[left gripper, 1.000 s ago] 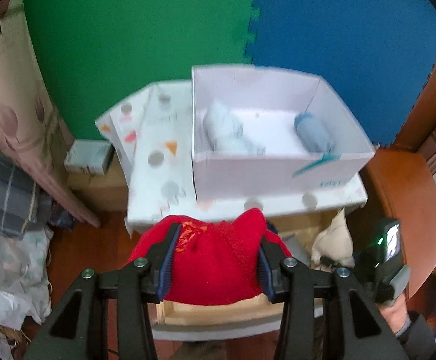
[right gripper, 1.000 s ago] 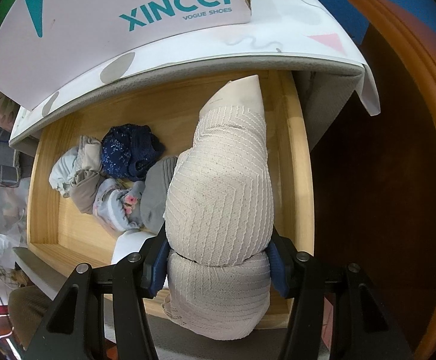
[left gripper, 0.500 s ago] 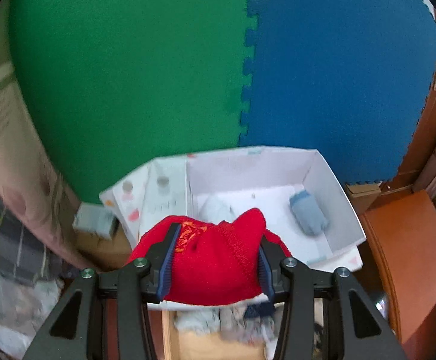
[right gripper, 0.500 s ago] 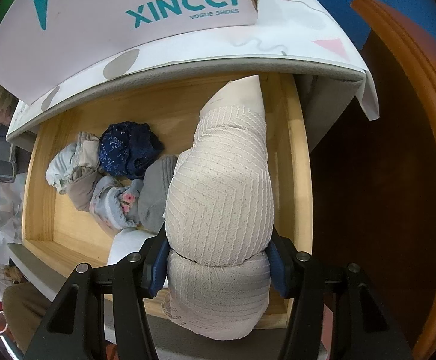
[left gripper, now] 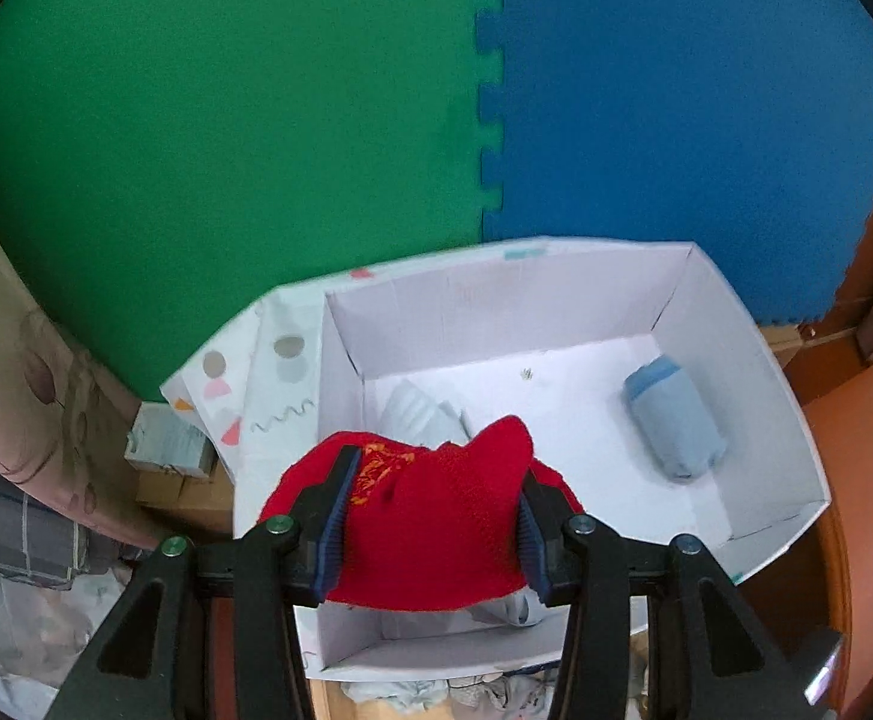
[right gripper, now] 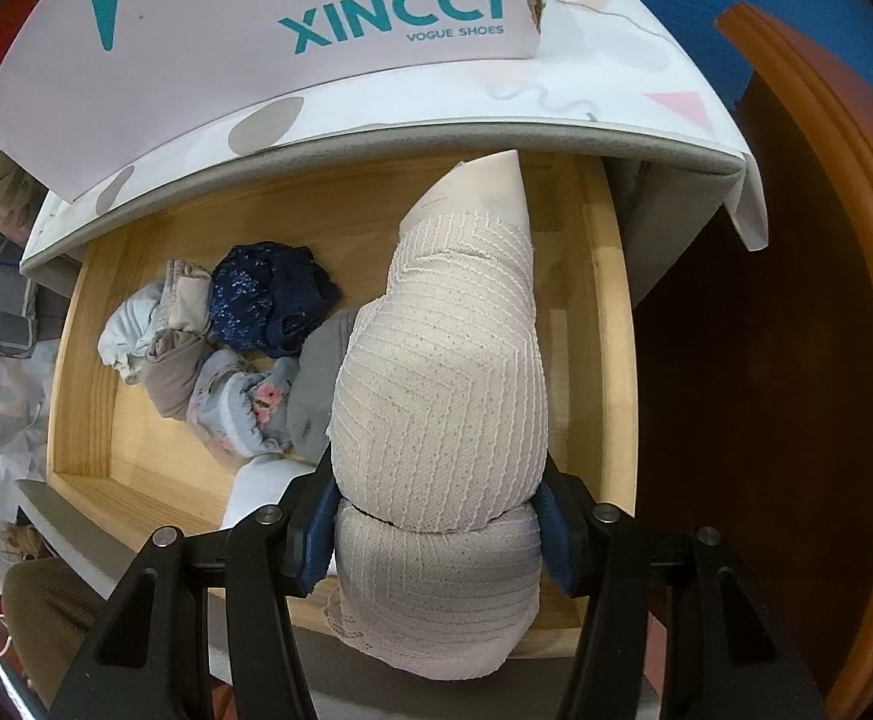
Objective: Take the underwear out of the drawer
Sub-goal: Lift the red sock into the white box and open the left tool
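My left gripper [left gripper: 433,516] is shut on red underwear [left gripper: 430,534] and holds it over the near left part of an open white shoe box [left gripper: 754,360]. Inside the box lie a rolled light blue piece [left gripper: 673,426] at the right and a pale folded piece [left gripper: 418,414] behind the red one. My right gripper [right gripper: 439,531] is shut on a rolled cream lace-textured underwear [right gripper: 442,396] above the right side of the open wooden drawer [right gripper: 82,372]. Several rolled pieces, among them a dark blue one [right gripper: 268,300], lie at the drawer's left.
The shoe box stands on a cabinet top with a patterned white cover [right gripper: 616,96]. Green [left gripper: 196,120] and blue [left gripper: 706,90] foam mats line the wall behind. A brown wooden chair [right gripper: 796,300] is at the right. Bedding and a curtain [left gripper: 16,390] lie left.
My left gripper has risen and moved forward with the red underwear, from above the drawer to over the shoe box. My right gripper has barely moved.
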The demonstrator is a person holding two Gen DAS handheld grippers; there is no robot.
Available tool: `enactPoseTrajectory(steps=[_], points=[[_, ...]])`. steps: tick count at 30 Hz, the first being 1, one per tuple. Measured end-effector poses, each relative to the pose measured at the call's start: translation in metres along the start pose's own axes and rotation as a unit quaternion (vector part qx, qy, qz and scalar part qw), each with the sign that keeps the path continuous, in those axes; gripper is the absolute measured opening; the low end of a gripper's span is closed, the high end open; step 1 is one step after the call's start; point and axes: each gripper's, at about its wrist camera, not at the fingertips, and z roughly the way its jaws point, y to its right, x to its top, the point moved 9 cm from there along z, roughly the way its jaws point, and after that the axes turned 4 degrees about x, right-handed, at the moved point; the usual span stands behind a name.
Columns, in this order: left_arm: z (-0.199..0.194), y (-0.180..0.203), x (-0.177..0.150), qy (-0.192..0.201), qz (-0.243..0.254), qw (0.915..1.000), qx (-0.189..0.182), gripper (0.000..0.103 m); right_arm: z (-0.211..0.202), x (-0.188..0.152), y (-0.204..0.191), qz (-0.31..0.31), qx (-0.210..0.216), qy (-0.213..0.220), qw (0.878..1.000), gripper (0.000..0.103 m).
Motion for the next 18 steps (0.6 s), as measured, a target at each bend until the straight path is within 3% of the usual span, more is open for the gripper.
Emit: enactPoseTrajectory(steps=[7, 13, 18], points=[[0.012, 0.017, -0.002, 0.003, 0.032, 0.9993, 0.019, 0.050, 0.000, 0.000, 0.000, 0.005, 0.007, -0.001, 1.000, 0.053], [0.022, 0.024, -0.010, -0.007, 0.030, 0.9994, 0.017, 0.050, 0.001, 0.000, 0.001, 0.006, 0.011, -0.003, 1.000, 0.053], [0.023, 0.024, -0.013, -0.007, 0.030, 0.9992, 0.025, 0.057, 0.001, 0.000, 0.001, 0.006, 0.012, -0.003, 1.000, 0.053]])
